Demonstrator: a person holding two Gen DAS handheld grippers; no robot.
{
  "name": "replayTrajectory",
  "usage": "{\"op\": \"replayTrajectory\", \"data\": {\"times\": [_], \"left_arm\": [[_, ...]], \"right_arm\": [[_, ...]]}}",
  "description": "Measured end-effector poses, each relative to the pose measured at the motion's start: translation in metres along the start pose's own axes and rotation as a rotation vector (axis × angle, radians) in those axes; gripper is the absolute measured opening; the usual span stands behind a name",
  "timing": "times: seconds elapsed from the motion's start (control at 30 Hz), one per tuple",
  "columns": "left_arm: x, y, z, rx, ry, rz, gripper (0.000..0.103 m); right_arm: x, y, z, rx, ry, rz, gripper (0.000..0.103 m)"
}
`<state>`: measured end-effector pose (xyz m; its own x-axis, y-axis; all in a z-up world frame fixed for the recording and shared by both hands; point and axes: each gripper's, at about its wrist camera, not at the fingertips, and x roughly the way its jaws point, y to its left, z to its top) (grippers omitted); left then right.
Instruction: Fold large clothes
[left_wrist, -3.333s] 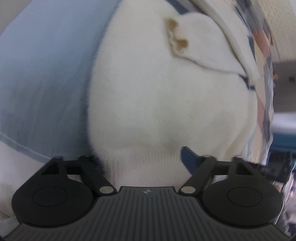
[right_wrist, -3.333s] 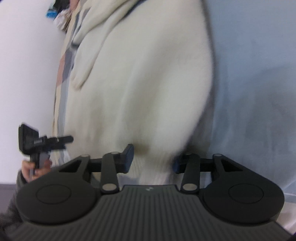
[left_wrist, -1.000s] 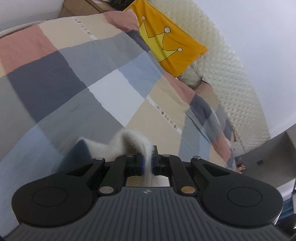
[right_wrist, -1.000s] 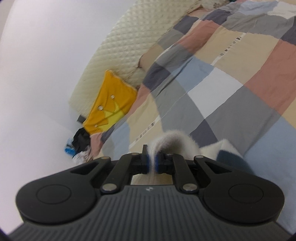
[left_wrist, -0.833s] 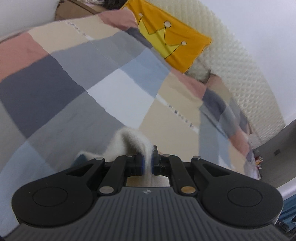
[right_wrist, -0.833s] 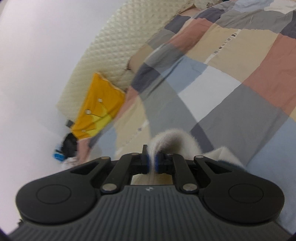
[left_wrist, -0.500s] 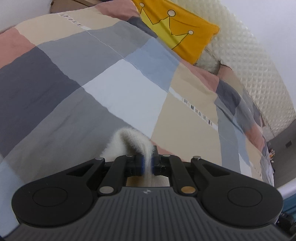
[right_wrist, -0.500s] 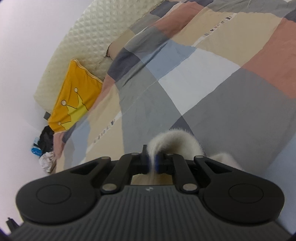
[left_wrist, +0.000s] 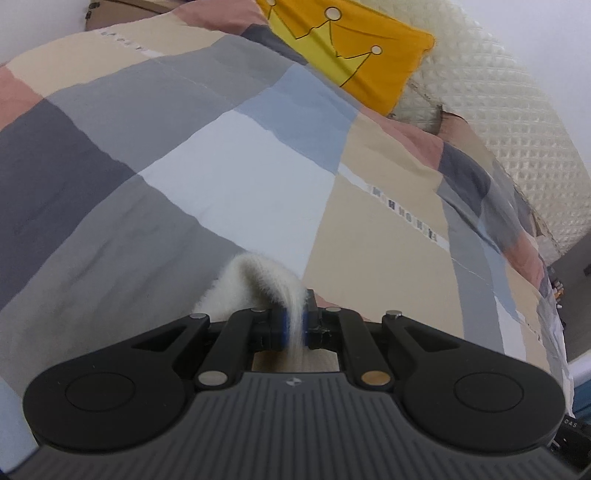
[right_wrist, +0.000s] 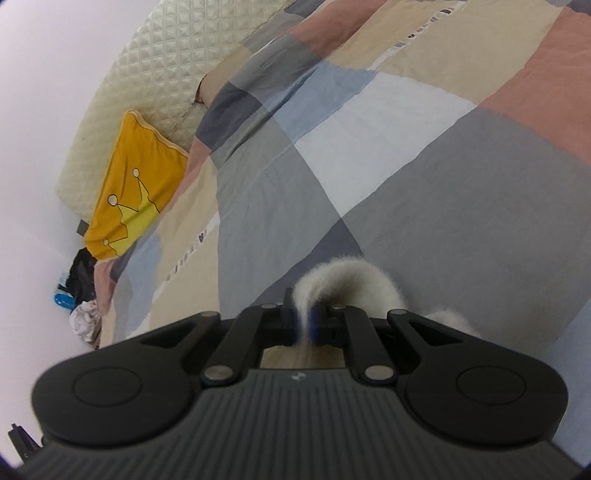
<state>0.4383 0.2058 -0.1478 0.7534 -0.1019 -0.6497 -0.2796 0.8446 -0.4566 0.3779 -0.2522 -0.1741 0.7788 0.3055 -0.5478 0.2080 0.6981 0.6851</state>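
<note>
white fleece garment (left_wrist: 255, 284) pinched, mostly hidden behind left hand-held gripper (left_wrist: 294, 326)

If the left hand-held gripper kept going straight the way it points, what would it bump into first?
Probably the patchwork quilt on the bed. The left hand-held gripper, pinching a fluffy white garment, points down at it; depth is hard to judge.
</note>
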Motion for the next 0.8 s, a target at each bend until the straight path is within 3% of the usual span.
{"op": "replayTrajectory", "data": {"times": [0.1,0.13,0.17,0.23,0.33,0.4,0.43,0.6,0.73,0.8], "left_arm": [[-0.01,-0.008,0.0,0.04,-0.002,-0.003,0.014],[-0.012,-0.011,-0.001,0.051,0.006,-0.007,0.023],[-0.015,-0.012,-0.001,0.061,0.011,-0.013,0.044],[-0.023,-0.015,-0.003,0.082,-0.011,-0.034,0.063],[-0.038,-0.022,-0.007,0.164,-0.029,-0.07,0.064],[-0.051,-0.026,-0.012,0.231,-0.042,-0.079,0.069],[-0.056,-0.027,-0.016,0.252,-0.049,-0.076,0.069],[-0.065,-0.029,-0.035,0.315,-0.025,-0.071,0.069],[-0.054,-0.039,-0.051,0.39,-0.015,-0.007,0.069],[-0.045,-0.043,-0.057,0.408,-0.008,0.01,0.069]], "right_arm": [[-0.004,0.003,0.0,-0.007,0.003,0.008,0.012],[-0.006,0.005,0.001,-0.014,0.003,0.011,0.012],[-0.008,0.007,0.001,-0.022,0.005,0.015,0.013],[-0.012,0.012,0.003,-0.045,0.0,0.01,0.019],[-0.019,0.021,0.004,-0.088,-0.031,-0.024,0.039],[-0.021,0.026,0.005,-0.104,-0.051,-0.034,0.063],[-0.024,0.029,0.004,-0.113,-0.065,-0.036,0.067],[-0.034,0.052,-0.004,-0.221,-0.096,-0.031,0.069],[-0.04,0.075,-0.017,-0.352,-0.093,-0.018,0.068],[-0.044,0.084,-0.026,-0.42,-0.097,-0.007,0.061]]}}
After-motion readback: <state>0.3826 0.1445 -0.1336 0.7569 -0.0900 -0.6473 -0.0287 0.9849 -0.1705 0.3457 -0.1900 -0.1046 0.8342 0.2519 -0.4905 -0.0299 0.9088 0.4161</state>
